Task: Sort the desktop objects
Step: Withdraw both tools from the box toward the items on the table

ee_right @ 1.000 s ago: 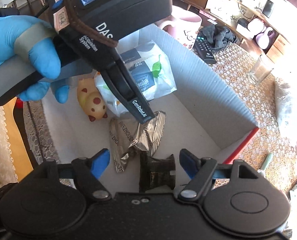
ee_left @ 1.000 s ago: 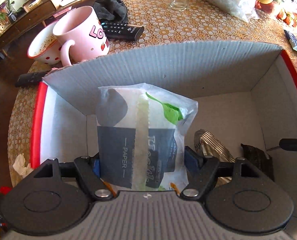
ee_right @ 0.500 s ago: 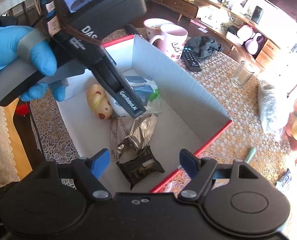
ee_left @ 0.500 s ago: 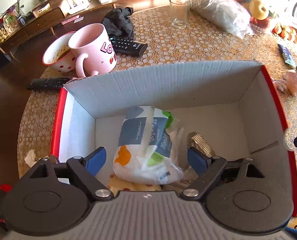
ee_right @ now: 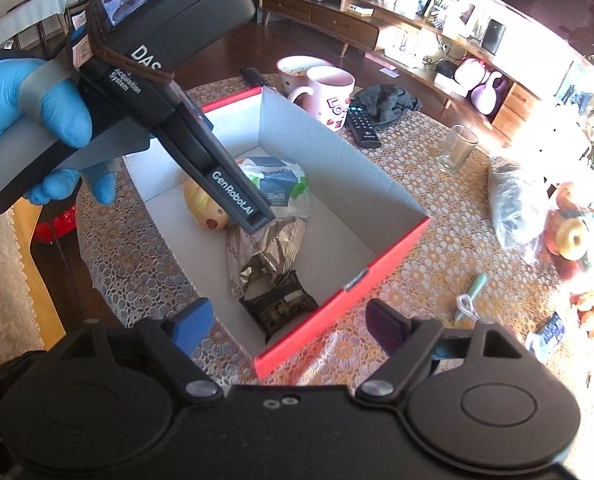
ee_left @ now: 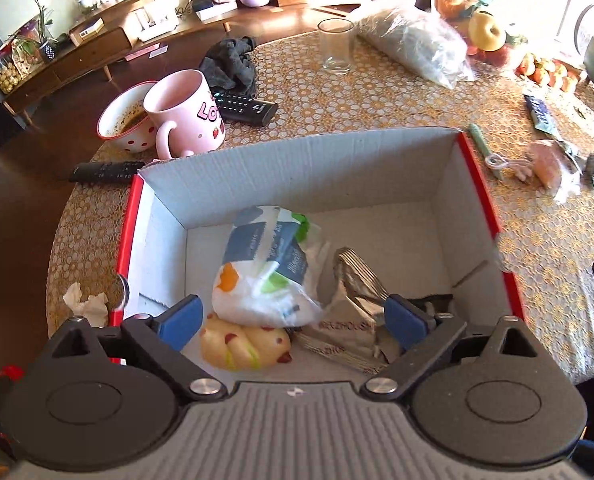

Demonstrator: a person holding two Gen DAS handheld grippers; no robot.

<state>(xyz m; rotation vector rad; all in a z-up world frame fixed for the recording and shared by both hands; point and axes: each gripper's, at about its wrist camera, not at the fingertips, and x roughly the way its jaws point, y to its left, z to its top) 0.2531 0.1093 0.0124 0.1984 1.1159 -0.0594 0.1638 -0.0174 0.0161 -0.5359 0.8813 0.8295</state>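
Both tongs hang spread and empty, jaws just widened: the left gripper (ee_left: 291, 318) above the tissue pack (ee_left: 267, 270) lying inside the box (ee_left: 297, 172), the right gripper (ee_right: 285, 322) over its near red corner. A careless sweep toward the far pink mug (ee_left: 185, 112) could, I reckon, snag that thin rim and drag the box.

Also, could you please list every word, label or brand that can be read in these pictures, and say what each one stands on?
"DAS" and "Acquisition System": body of the left claw's handle.
"GenRobot.AI": the finger of that handle.
"LO", the rest hidden: pink mug.
"ZHOUSH", partial: silver foil packet.
Tissue pack: print too blurred to read.
Remote control: button marks too small.
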